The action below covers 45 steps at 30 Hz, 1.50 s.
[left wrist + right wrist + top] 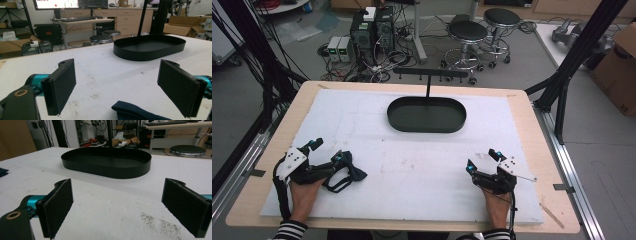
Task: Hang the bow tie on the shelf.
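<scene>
At the lower left of the high view, the left tool (328, 151) rests on the counter (422, 165) with jaws spread, the dark bow tie (346, 171) just beside its tips, probably lined up for a pinch. The right tool (480, 158), lower right, also gapes, gripping nothing. Farther up, centre, sits the black oval tray (427, 115); the left gripper view adds the bow tie's edge (136, 112) between the jaws.

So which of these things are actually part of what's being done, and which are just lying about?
Part of the job:
- dark bow tie, lying by the left tongs
- right tongs, open over bare white mat
- black oval tray, likely

Just lying about:
- stools
- computer boxes and cables on the floor
- cardboard box
</scene>
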### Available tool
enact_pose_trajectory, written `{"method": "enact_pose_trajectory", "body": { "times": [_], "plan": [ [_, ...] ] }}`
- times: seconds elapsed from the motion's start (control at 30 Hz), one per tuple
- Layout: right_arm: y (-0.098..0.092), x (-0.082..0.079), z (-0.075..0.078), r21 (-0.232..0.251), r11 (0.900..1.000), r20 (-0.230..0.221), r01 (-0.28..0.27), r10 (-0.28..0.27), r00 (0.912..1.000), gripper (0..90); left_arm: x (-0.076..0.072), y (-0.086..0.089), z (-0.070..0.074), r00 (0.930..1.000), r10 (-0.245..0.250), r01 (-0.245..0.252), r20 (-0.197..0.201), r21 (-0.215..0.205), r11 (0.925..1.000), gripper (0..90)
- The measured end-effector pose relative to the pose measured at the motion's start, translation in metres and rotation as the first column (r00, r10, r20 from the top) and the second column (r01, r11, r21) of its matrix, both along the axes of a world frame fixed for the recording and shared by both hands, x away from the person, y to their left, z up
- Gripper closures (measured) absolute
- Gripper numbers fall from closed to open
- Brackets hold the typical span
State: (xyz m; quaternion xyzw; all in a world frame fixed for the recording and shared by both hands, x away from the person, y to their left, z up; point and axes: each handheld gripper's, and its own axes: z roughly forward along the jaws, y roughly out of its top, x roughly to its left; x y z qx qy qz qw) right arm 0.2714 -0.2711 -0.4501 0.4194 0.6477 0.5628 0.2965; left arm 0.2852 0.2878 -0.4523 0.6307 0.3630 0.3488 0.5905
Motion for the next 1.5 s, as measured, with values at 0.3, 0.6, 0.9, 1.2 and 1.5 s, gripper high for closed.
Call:
{"method": "enact_pose_trajectory", "body": {
  "times": [0.3,0.6,0.9,1.2,1.5],
  "plan": [
    [-0.001,-0.001,0.0,0.004,1.0,0.016,0.0,0.0,0.9999,9.2,0.002,-0.001,0.001,0.9995,0.025,-0.025,-0.019,0.003,0.9997,17.2],
    [0.0,-0.002,0.0,0.005,1.0,0.016,-0.002,0.002,0.9999,9.3,0.002,0.0,0.001,0.9996,0.018,-0.018,-0.023,-0.007,0.9998,16.2],
    [-0.001,-0.002,0.0,0.008,1.0,0.018,0.0,0.0,0.9998,9.3,0.003,0.003,0.01,0.9983,0.0,0.0,-0.058,0.008,1.0,15.2],
    [-0.001,-0.002,0.0,0.011,1.0,0.016,0.0,0.0,0.9999,9.3,0.003,0.011,0.035,0.9885,-0.073,0.082,-0.133,0.064,0.9946,14.9],
    [-0.001,-0.002,0.0,0.01,1.0,0.017,0.001,-0.001,0.9999,9.3,0.006,0.017,0.044,0.9529,-0.13,0.174,-0.274,0.143,0.9742,15.1]
  ]
}}
